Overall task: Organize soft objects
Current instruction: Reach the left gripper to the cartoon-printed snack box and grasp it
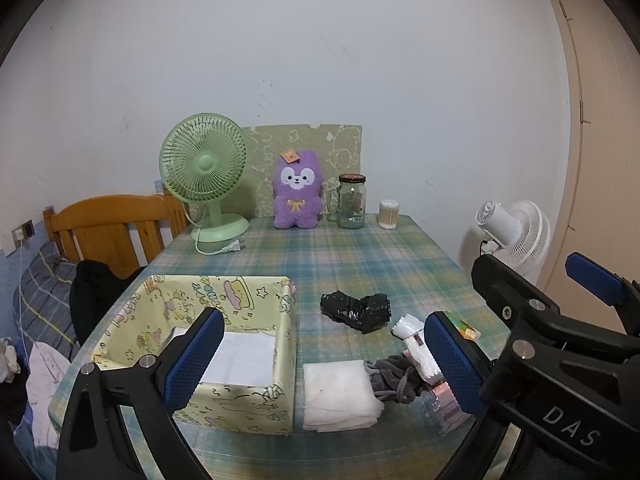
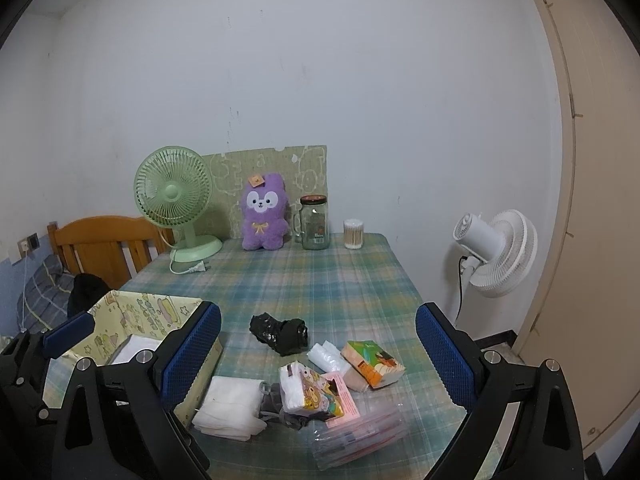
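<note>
Plaid cloth covers the table (image 2: 320,280). Soft items lie in a loose pile just right of the patterned box (image 1: 256,402): white cloth stack (image 2: 230,404), black bag (image 2: 280,332), tissue packs (image 2: 310,394). Risk: items overlap, so one grasp may drag neighbours or, possibly, the slippery clear pouch (image 2: 360,434). Left gripper (image 1: 320,360) and right gripper (image 2: 316,360) hover above the pile, level, jaws wide apart, holding nothing.

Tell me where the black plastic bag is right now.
The black plastic bag lies mid-table in both views, right of the yellow box, just behind the tissue packs.
</note>
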`<state>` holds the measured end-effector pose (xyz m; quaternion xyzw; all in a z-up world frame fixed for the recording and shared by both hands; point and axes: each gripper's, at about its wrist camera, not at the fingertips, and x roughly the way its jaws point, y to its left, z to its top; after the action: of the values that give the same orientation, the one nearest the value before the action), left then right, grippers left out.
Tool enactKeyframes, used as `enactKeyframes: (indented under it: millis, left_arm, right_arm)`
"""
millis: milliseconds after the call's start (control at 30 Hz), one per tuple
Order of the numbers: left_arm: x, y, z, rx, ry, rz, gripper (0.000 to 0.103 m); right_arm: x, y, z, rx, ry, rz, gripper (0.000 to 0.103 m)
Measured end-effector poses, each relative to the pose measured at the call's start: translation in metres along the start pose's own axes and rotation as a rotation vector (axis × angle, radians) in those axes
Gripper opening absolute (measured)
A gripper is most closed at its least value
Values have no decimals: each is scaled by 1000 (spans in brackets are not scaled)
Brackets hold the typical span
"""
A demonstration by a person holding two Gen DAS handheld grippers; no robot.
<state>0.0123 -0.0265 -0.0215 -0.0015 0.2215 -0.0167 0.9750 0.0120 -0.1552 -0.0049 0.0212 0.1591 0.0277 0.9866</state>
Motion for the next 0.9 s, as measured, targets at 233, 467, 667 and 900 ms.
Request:
enactKeyframes:
  millis: [233,467,667,900]
  left_arm:
    - [9,-7,-4,3,21,-20,101]
    - [25,-14,-13,2,68,-51,101]
    - [37,-26,-19,24,87,-38,101]
    - [52,-39,-31,42,139,-54,101]
  right_arm:
    - [6,-7,-5,12,5,6,99]
    - [20,-13,-14,5,35,-5,99]
    - [31,-20,-24,12,58,3,99]
    - [44,-32,-37,28,98,9,99]
